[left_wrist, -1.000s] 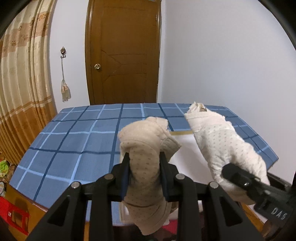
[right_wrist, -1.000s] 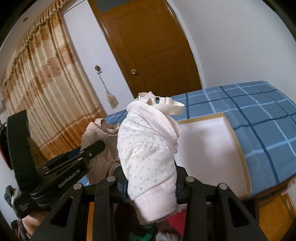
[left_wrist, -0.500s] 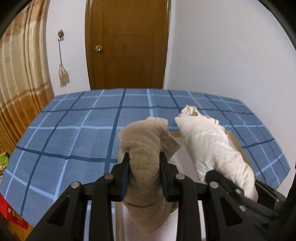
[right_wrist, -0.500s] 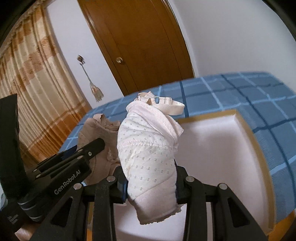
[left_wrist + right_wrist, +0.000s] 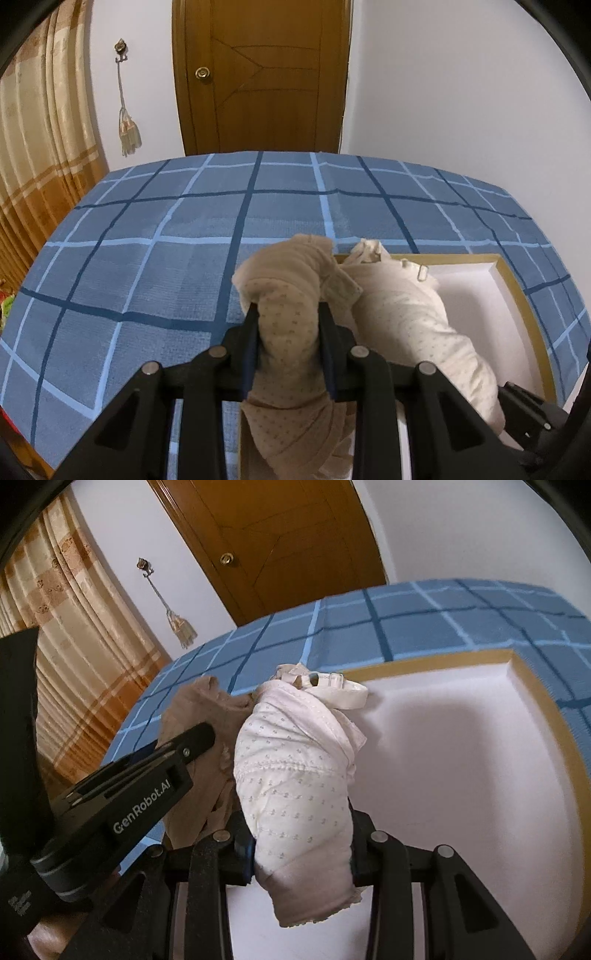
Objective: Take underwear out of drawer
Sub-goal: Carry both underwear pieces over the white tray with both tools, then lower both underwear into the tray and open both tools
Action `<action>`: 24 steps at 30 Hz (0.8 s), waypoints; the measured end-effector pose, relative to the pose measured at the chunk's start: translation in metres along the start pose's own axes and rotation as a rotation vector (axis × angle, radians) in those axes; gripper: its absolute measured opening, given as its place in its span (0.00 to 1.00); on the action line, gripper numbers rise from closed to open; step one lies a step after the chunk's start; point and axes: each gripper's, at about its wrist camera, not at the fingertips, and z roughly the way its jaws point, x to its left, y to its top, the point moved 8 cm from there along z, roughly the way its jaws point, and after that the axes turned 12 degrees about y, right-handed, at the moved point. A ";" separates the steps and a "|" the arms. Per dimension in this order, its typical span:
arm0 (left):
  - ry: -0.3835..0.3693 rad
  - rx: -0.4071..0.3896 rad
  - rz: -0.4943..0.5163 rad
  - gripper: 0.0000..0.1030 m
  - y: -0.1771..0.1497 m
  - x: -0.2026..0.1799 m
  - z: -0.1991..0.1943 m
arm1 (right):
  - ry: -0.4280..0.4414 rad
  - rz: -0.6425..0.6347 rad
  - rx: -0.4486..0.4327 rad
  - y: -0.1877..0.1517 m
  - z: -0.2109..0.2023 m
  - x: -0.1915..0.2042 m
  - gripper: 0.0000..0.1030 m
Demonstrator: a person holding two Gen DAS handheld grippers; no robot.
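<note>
A rolled beige dotted undergarment (image 5: 288,325) is clamped in my left gripper (image 5: 288,314), which is shut on it. To its right lies a cream dotted undergarment (image 5: 413,325) with a strap and clasp at its far end. In the right wrist view that same cream undergarment (image 5: 295,775) is gripped by my right gripper (image 5: 301,845), shut on it. The beige undergarment (image 5: 199,716) and the left gripper's black body show at the left there. Both pieces hang over the near left part of a white tray (image 5: 461,760) with a tan rim.
The tray (image 5: 517,295) rests on a blue checked bedspread (image 5: 166,266). Behind the bed stand a brown wooden door (image 5: 262,74) and a white wall; striped curtains (image 5: 33,129) hang at the left, with a tassel on a wall hook.
Both grippers have moved forward and down over the bed with their garments. The bedspread and tray now fill more of each view; the grips are unchanged.
</note>
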 end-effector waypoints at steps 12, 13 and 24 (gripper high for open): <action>0.054 0.025 -0.043 0.86 -0.001 0.013 0.006 | 0.033 0.007 0.031 -0.004 0.007 0.000 0.63; 0.049 0.015 -0.048 0.88 0.001 0.015 0.001 | 0.056 0.010 0.026 -0.004 0.005 0.001 0.64; 0.118 -0.087 -0.018 0.98 -0.008 0.027 -0.057 | 0.070 0.031 -0.058 -0.019 -0.044 0.004 0.64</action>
